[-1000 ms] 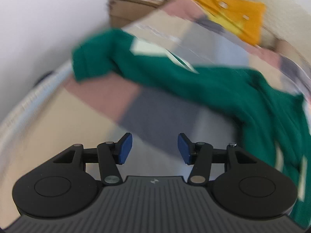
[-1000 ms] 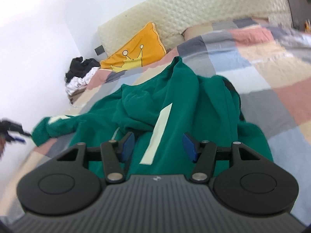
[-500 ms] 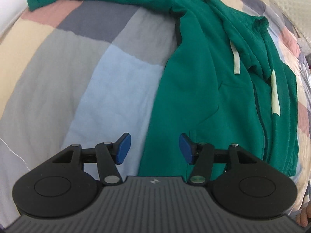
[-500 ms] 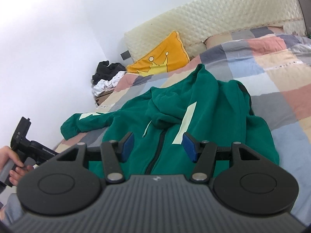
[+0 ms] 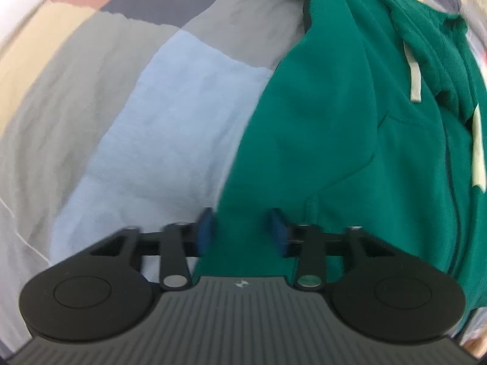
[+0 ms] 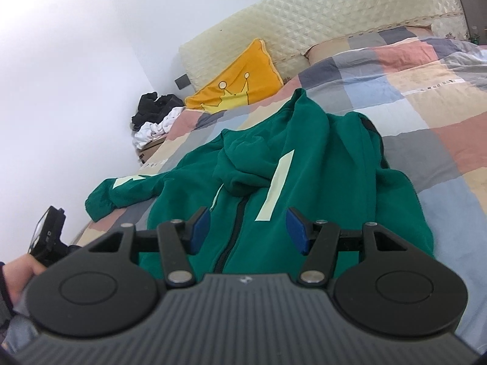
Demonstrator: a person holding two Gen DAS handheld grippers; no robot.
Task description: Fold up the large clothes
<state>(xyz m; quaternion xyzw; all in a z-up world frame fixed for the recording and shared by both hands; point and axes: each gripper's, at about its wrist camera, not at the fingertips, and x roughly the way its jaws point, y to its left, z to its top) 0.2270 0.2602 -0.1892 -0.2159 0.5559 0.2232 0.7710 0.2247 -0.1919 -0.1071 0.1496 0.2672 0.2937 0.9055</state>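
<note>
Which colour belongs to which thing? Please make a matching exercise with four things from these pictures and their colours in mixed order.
Things:
1. hoodie
2. crown pillow
3. headboard
4. gripper pads

Colours:
A. blue
B. cream
C. green
D. orange-yellow

Pairs: 1-C, 2-D, 3-B, 4-A
</note>
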